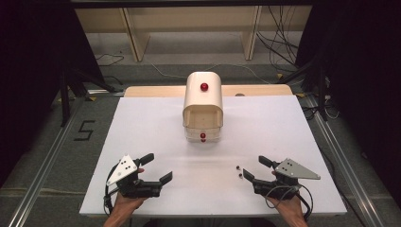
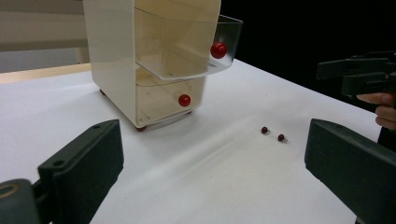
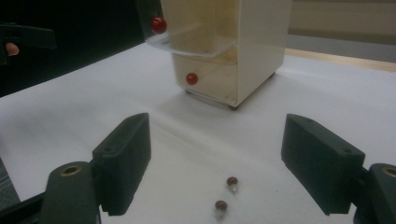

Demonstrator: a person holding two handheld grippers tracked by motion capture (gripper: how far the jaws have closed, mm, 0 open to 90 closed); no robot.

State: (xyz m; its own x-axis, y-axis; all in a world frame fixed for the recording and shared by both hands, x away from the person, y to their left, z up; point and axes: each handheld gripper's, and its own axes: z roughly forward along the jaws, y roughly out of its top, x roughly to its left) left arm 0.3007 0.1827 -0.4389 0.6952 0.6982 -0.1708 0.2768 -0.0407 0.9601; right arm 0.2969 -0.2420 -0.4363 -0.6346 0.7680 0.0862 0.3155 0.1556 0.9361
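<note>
The wide-open, empty right gripper [image 3: 217, 175] could nudge the two tiny red-headed pins [image 3: 226, 193] just ahead, sending them rolling across the table [image 3: 70, 107].

Two small dark-red round beads [image 3: 232, 181] [image 3: 221, 205] lie side by side on my white desk [image 1: 142, 142], near each other but apart, each with a pale glassy glint at its near side as seen in the right gripper view. From above I see them [image 1: 237, 167] [image 1: 240, 176] as dark specks just in front of my right tongs [image 1: 258, 169], well apart from the cream plastic two-drawer cabinet with red ball knobs [image 1: 203, 101], whose clear upper drawer [image 2: 187, 51] stands pulled out. In the left gripper view, the beads [image 2: 264, 129] [image 2: 280, 137] rest on open desk.
</note>
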